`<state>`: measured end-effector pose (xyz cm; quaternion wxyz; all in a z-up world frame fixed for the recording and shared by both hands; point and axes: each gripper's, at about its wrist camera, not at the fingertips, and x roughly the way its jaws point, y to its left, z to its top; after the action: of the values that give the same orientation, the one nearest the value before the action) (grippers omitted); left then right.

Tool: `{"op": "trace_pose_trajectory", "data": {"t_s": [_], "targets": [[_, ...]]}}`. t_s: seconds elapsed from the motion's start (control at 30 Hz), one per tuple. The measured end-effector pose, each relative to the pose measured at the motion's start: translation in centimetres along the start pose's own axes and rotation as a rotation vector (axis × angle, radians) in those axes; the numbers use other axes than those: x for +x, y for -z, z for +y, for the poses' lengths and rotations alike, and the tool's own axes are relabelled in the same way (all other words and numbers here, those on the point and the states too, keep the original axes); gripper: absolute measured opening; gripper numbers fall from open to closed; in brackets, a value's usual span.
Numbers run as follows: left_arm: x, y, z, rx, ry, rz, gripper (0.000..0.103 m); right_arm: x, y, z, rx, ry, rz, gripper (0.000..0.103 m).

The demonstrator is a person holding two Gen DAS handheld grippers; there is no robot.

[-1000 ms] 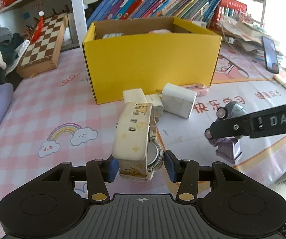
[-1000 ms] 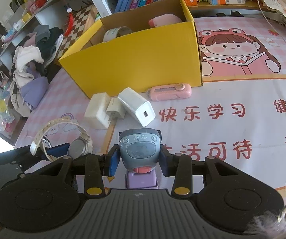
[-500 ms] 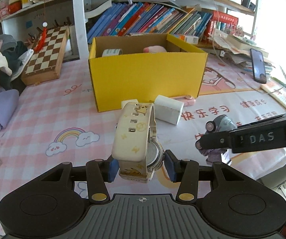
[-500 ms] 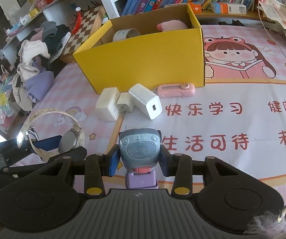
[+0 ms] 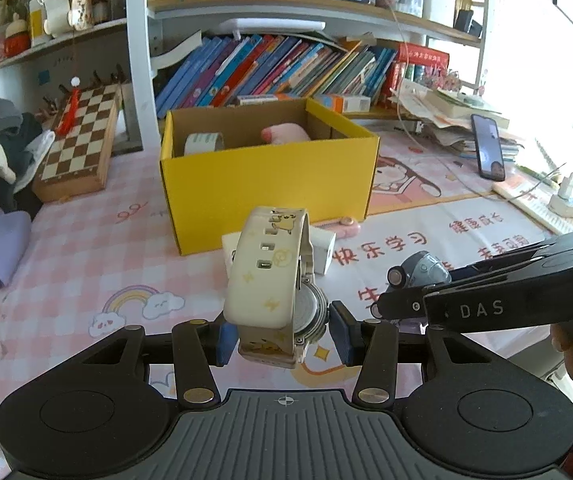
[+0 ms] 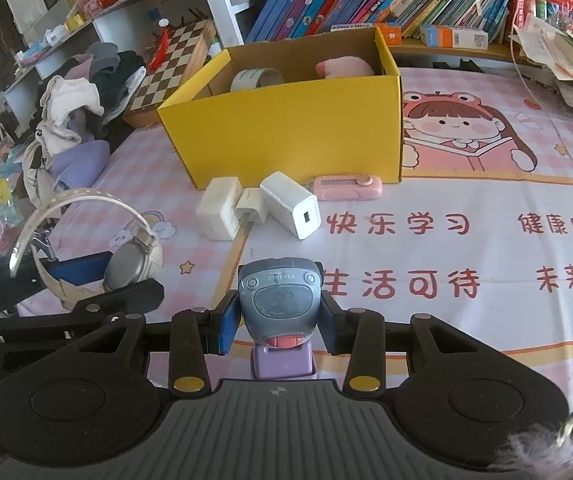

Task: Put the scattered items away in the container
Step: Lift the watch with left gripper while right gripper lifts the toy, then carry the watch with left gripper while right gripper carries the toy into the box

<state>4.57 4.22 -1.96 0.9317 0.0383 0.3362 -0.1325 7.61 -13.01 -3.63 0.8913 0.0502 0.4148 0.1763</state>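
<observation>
Grippers both loaded — left gripper (image 5: 282, 338) clamped on cream watch (image 5: 268, 280), right gripper (image 6: 276, 326) clamped on grey toy (image 6: 280, 306); yellow box (image 6: 290, 128) beyond — chargers (image 6: 258, 210) near its front.

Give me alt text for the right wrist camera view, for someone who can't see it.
The right gripper clamps a grey-and-purple toy above a pink printed tablecloth. Ahead, white chargers and a pink gadget lie before a yellow box.
</observation>
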Motion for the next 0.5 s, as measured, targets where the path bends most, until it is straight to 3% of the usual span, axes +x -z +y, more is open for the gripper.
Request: {"op": "trace_pose_trajectory", "data": {"t_s": [0.5], "targets": [[-0.7,-2.5,0.5,0.001,0.028,-0.071,0.046,-1.2,-2.7,0.3,-0.058,0.01,-0.058,0.038]]}}
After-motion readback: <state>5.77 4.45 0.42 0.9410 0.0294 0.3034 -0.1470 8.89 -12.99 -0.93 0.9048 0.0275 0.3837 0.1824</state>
